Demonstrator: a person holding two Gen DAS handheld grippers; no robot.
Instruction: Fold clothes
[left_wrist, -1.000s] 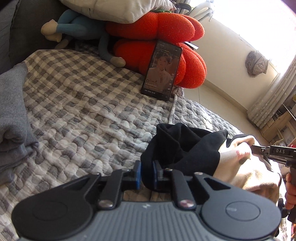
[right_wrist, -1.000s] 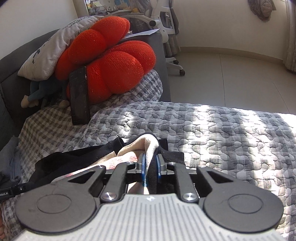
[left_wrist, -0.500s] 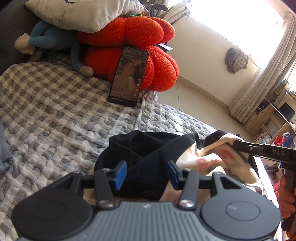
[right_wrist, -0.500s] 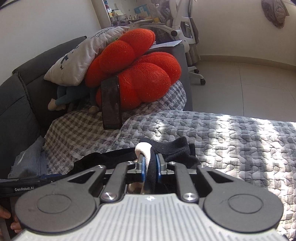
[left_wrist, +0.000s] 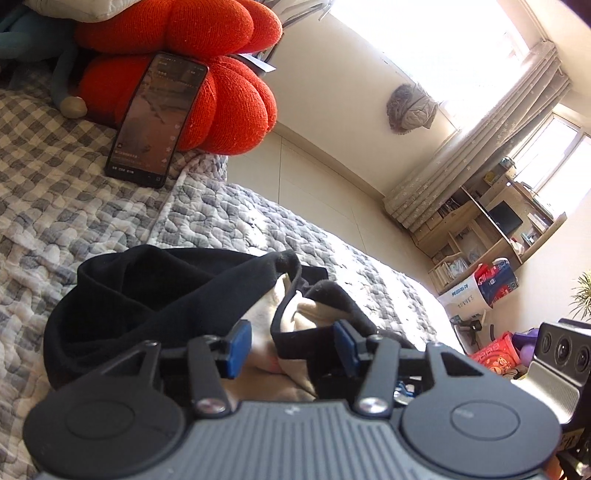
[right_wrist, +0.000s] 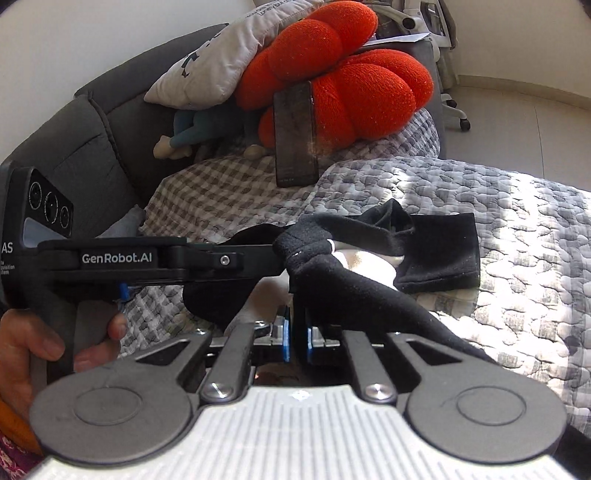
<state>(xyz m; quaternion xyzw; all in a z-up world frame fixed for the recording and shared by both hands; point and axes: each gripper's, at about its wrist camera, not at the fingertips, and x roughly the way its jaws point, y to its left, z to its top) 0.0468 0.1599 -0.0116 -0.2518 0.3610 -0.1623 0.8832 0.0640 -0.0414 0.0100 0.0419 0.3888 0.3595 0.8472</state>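
Left hand-held gripper (left_wrist: 291, 345) released, jaws apart astride the black garment (left_wrist: 159, 295) bunched on the quilt (left_wrist: 92, 221). Right hand-held gripper (right_wrist: 297, 339) closing, nearly clenched, with black fabric draped beside its pads; grasp unclear. Phone (left_wrist: 157, 118) lies beyond.

Home living room or bedroom, quilted checked cover (left_wrist: 92, 206) lying over a grey sofa (right_wrist: 92, 147), red cushion (left_wrist: 229, 92) and pillow (right_wrist: 221, 55) piling against it, curtains (left_wrist: 480, 147) hanging at sunlit window, wooden desk shelving (left_wrist: 480, 236) standing beyond.
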